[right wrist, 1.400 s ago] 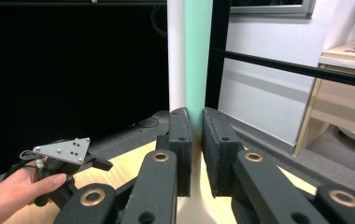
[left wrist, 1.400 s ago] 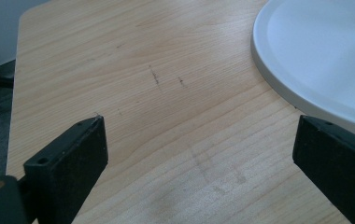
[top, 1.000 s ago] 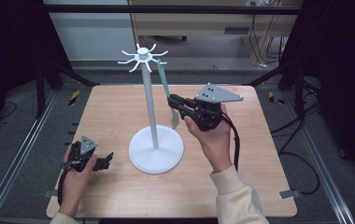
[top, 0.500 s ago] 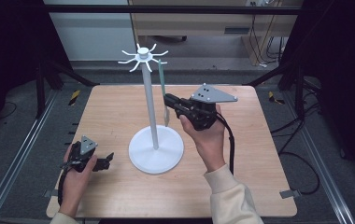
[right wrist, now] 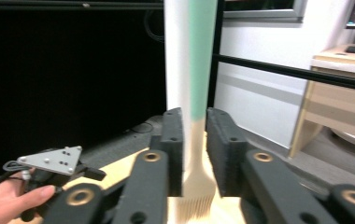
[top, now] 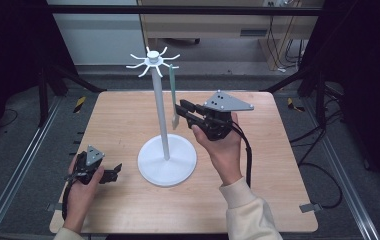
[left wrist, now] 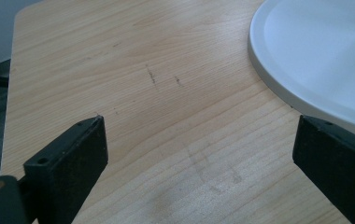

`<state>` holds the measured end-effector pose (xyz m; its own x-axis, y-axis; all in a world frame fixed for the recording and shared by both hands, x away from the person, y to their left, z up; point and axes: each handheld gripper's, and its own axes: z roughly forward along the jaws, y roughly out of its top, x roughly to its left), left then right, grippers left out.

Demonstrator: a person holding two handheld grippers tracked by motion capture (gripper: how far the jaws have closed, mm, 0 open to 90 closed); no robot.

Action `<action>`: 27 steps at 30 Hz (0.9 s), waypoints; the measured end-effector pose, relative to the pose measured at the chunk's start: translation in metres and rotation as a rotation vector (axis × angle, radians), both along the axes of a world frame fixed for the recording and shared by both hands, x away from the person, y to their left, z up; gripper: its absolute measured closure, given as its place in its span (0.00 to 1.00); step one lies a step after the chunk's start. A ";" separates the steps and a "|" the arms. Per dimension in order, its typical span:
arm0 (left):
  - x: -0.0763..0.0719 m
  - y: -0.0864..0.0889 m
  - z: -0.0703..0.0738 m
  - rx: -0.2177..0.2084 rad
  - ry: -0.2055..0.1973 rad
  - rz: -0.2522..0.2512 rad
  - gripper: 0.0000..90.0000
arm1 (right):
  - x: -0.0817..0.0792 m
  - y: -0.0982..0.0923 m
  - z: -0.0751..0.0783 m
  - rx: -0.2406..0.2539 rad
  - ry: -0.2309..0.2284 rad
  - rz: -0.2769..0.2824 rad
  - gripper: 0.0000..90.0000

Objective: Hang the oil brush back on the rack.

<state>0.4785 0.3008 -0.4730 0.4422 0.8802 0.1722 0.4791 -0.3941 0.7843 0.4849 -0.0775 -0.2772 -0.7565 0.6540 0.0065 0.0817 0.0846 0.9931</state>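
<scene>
A white stand [top: 164, 150] w/ round base is set mid-table [top: 258, 200]; a brush [top: 173, 95] w/ green handle & pale bristle end is hung from one of its top hooks, beside the pole. The right claw [top: 182, 111] is raised to the brush's lower end; in the right gripper view the right claw [right wrist: 194, 149] is seen nearly closed around the brush [right wrist: 196, 140], pads just beside the handle, contact unclear. The left claw [top: 114, 172] is rested low on the table near the base, jaws held wide apart over bare wood [left wrist: 166, 93].
</scene>
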 end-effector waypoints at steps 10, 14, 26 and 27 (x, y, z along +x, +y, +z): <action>0.000 0.000 0.000 0.002 0.002 -0.002 0.03 | -0.004 -0.007 -0.005 -0.074 -0.017 -0.157 0.38; 0.000 -0.001 0.000 -0.001 0.003 -0.005 0.03 | -0.001 -0.014 -0.012 -0.094 -0.006 -0.210 0.27; 0.001 0.000 0.001 -0.009 -0.003 -0.005 0.03 | -0.001 -0.059 -0.053 -0.176 0.077 -0.365 0.11; 0.001 0.000 0.001 -0.010 -0.003 -0.005 0.03 | -0.001 -0.064 -0.057 -0.171 0.080 -0.373 0.10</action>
<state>0.4792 0.3013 -0.4718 0.4461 0.8797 0.1645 0.4751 -0.3886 0.7895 0.4840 -0.1415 -0.3341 -0.4687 0.8800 -0.0768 0.2148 0.1979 0.9564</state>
